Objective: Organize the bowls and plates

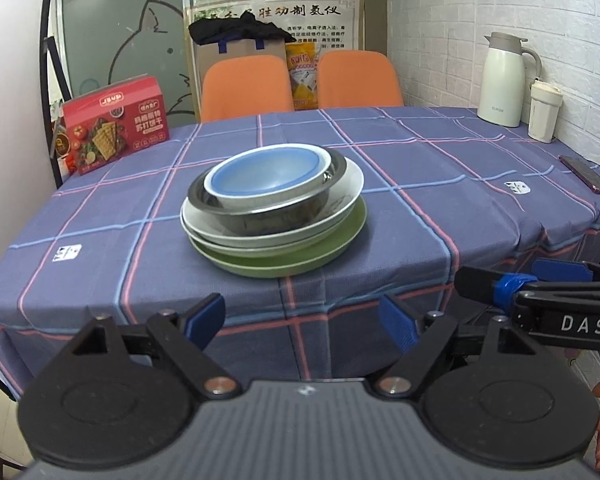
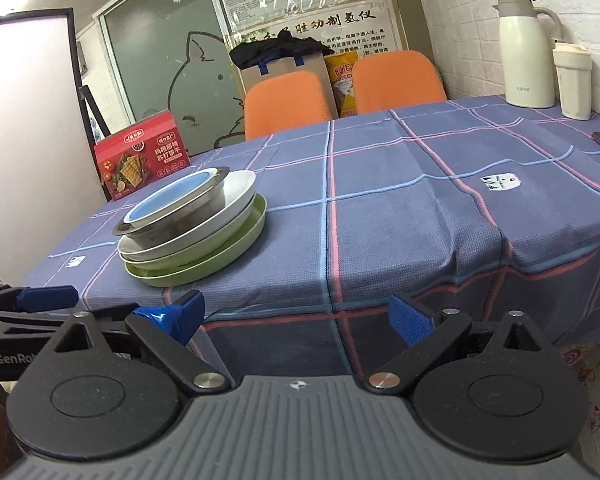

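Dish stack (image 1: 274, 208) beyond both tools

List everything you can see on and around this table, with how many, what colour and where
bowl: 1, blue inside, white rim, top of stack
metal bowl: 1, steel, under it
plates: 2, white, beneath
plate: 1, green, bottom of stack
tablecloth: 1, purple plaid, over the table
cracker box: 1, red, far left corner
jug: 1, white, far right by wall
tumbler: 1, cream, beside jug
phone: 1, dark, right edge
chairs: 2, orange, behind table
paper bag: 1, brown, black cloth on top
left gripper: blue pads, jaws open, empty
right gripper: blue pads, jaws open, empty
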A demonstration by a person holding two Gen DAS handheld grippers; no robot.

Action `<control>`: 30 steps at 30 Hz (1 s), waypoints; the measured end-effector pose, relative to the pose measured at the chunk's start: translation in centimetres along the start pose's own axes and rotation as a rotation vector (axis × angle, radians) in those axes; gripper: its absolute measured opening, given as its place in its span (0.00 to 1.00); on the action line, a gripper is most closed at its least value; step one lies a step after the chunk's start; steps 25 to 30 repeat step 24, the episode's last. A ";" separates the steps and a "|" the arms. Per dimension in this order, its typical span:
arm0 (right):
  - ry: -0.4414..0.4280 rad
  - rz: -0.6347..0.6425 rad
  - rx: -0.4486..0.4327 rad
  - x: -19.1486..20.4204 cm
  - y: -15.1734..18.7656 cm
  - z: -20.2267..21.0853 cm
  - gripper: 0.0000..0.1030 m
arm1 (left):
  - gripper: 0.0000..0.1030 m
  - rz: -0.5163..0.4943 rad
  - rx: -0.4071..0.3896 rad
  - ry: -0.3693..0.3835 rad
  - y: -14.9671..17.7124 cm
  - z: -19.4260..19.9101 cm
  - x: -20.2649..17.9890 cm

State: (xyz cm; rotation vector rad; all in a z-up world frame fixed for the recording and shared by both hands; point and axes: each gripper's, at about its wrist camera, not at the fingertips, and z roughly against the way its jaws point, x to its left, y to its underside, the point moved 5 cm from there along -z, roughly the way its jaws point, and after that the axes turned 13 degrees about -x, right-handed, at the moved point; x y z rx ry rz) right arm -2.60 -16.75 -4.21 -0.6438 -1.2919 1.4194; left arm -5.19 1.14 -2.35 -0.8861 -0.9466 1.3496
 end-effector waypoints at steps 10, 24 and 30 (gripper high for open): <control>0.023 0.061 -0.055 1.2 -0.2 2.1 0.84 | 0.79 -0.024 -0.027 -0.039 0.6 1.6 0.1; 0.003 0.068 -0.041 2.2 0.7 2.1 0.84 | 0.79 0.015 -0.086 -0.053 1.3 3.4 1.5; 0.003 0.068 -0.041 2.2 0.7 2.1 0.84 | 0.79 0.015 -0.086 -0.053 1.3 3.4 1.5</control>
